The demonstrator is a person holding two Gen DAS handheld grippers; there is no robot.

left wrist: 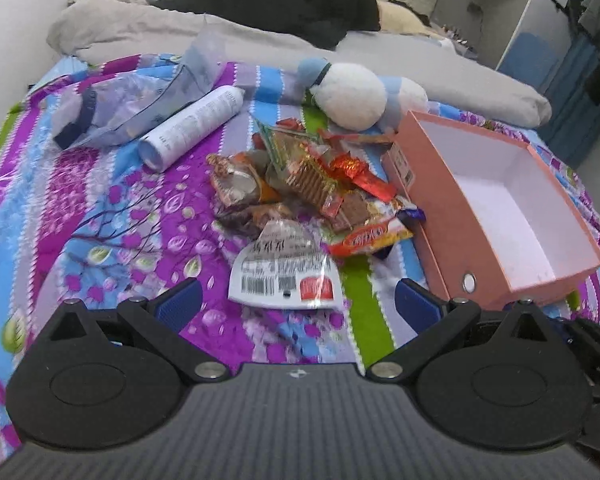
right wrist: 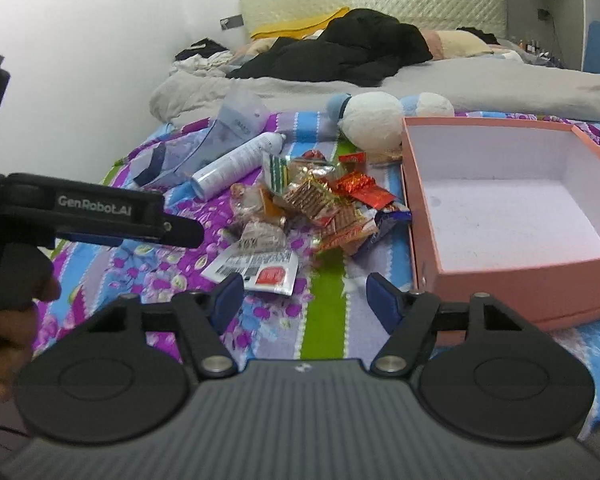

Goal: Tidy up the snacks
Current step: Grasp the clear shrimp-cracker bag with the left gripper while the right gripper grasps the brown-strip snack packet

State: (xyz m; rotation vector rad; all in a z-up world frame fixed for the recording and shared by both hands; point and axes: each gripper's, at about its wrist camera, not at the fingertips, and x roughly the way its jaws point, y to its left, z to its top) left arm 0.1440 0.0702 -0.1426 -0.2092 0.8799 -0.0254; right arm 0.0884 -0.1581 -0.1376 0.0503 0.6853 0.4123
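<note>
Left wrist view: left gripper (left wrist: 298, 300) and right gripper (right wrist: 305, 294) both gape empty; snacks (left wrist: 312, 184) at 12 o'clock, box (left wrist: 496, 216) at 2 o'clock.

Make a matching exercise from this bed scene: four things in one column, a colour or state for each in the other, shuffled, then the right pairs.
1. pink box
2. spray can
3. snack pile
4. plush toy

A. lying on its side
B. empty, open on top
C. white and blue, beyond the snacks
D. heaped on the bedspread beside the box

Pairs: 1-B, 2-A, 3-D, 4-C
</note>
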